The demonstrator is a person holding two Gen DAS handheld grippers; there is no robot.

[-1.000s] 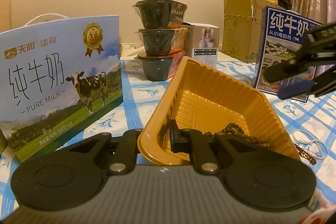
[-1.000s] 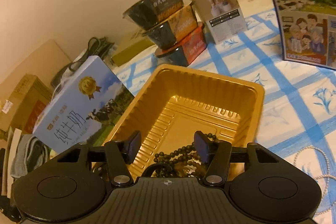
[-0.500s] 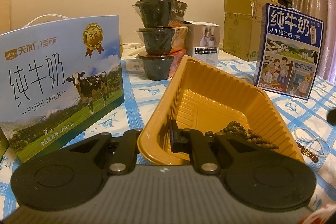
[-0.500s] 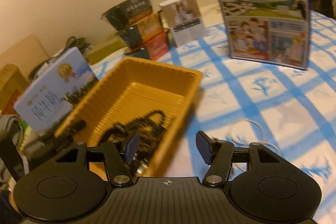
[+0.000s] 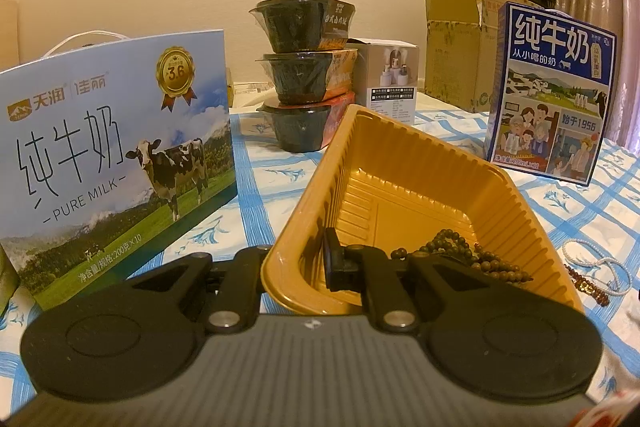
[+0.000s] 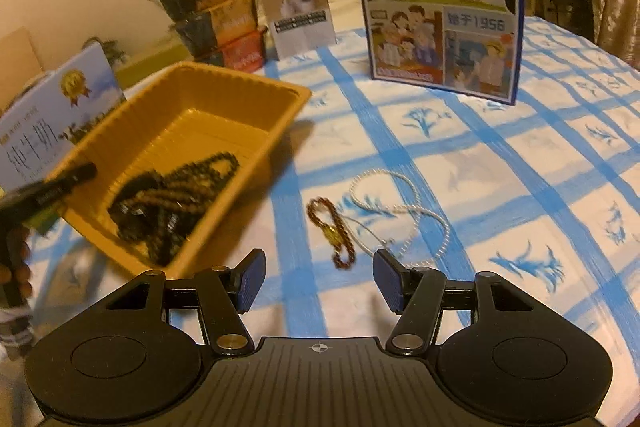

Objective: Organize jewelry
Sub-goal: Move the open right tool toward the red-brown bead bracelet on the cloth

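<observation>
Left wrist view: the left gripper (image 5: 296, 263) is clenched on the near wall of the gold tray (image 5: 400, 155) – one finger outside the wall, one inside. Dark beads (image 5: 460, 255) lie in the tray's near right corner. Outside the tray, just right of it on the blue-checked cloth (image 5: 256, 187), lie a white bead strand (image 5: 592, 267) and a reddish chain (image 5: 588, 285). A pale milk box (image 5: 116, 163) stands left of the tray, stacked black bowls (image 5: 304, 79) behind it, a dark blue milk box (image 5: 552, 95) to its far right. Right wrist view: the right gripper (image 6: 318, 281) hangs over the cloth right of the tray (image 6: 100, 147), fingers released and empty – the reddish chain (image 6: 332, 231) and white strand (image 6: 400, 211) lie just ahead of its tips, touching each other. The dark beads (image 6: 172, 199) are heaped in the tray's near end
</observation>
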